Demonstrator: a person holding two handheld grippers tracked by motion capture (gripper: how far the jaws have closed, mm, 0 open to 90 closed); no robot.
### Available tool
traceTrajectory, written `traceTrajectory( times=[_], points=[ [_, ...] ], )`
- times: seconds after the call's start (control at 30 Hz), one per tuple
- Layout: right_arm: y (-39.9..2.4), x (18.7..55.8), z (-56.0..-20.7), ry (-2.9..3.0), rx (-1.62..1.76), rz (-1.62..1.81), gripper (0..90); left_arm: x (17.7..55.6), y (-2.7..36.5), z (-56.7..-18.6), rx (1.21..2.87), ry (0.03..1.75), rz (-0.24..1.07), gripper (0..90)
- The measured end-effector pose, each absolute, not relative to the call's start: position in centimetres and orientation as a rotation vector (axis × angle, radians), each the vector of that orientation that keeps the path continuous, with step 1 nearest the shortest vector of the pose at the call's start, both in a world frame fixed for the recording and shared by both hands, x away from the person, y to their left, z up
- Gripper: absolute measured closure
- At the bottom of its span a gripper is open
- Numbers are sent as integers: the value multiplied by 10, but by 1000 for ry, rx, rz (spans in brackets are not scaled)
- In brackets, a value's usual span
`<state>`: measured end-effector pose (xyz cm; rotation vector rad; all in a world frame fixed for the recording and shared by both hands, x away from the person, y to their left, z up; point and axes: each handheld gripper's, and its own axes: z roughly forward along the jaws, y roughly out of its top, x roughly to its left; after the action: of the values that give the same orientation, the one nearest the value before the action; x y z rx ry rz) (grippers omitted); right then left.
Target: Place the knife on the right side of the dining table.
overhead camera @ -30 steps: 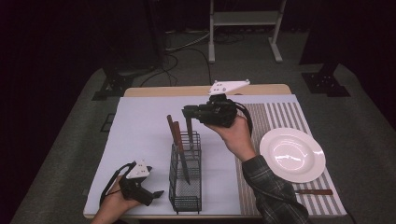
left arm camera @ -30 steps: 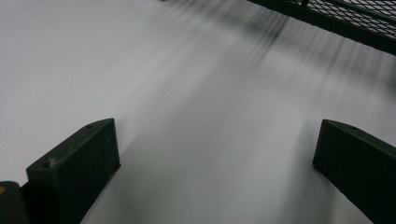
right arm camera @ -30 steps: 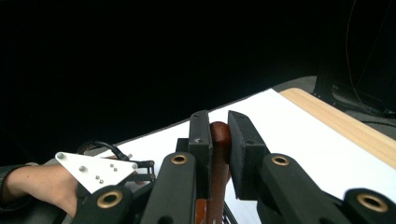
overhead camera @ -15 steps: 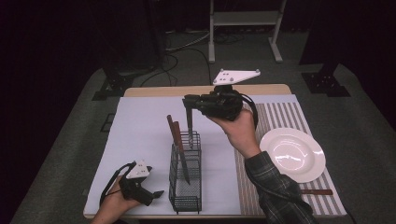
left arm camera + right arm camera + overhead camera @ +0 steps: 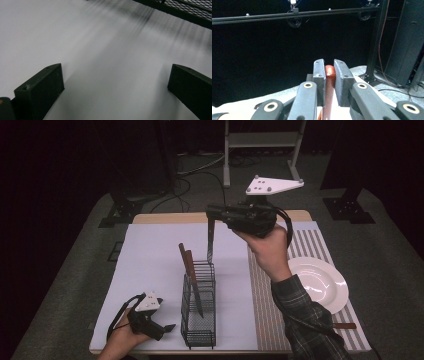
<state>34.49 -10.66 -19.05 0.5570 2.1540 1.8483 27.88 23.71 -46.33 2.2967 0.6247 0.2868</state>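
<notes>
Counter (image 5: 150, 255) has a white sheet over it with a striped mat (image 5: 320, 245) on the right; a white plate (image 5: 320, 285) sits on the mat, and there's another wooden-handled piece (image 5: 345, 325) lying near the front edge, can't tell what kind; in the middle stands a black wire rack (image 5: 200, 320) with two knives (image 5: 190, 270) leaning in it, handles up.

Right claw (image 5: 212, 212) is up in the air over the far end of the rack, pinching a third knife (image 5: 210, 240) by its reddish wooden handle (image 5: 329, 72); blade hangs straight down, tip just at the rack's top edge, so I'd say it's either going in or coming out. Left claw (image 5: 167, 327) rests on the counter by the rack's near left corner, spread wide, nothing between the jaws.

Handling-wise: a knife like this should be stiff and fairly light, but the smooth handle could swivel in a two-pad pinch; I'd grab mid-handle, never the blade, and keep it vertical so the tip doesn't snag the wire mesh.
</notes>
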Motion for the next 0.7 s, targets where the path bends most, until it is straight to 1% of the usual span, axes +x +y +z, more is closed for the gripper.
traceTrajectory(
  times=[0.33, 0.7],
  points=[
    [-128, 351, -188, 2125, 603, 1791, 802, 279, 237, -463, 2297, 625, 286, 0],
    [-148, 364, -202, 2102, 698, 1732, 802, 279, 237, -463, 2298, 626, 286, 0]
  ],
)
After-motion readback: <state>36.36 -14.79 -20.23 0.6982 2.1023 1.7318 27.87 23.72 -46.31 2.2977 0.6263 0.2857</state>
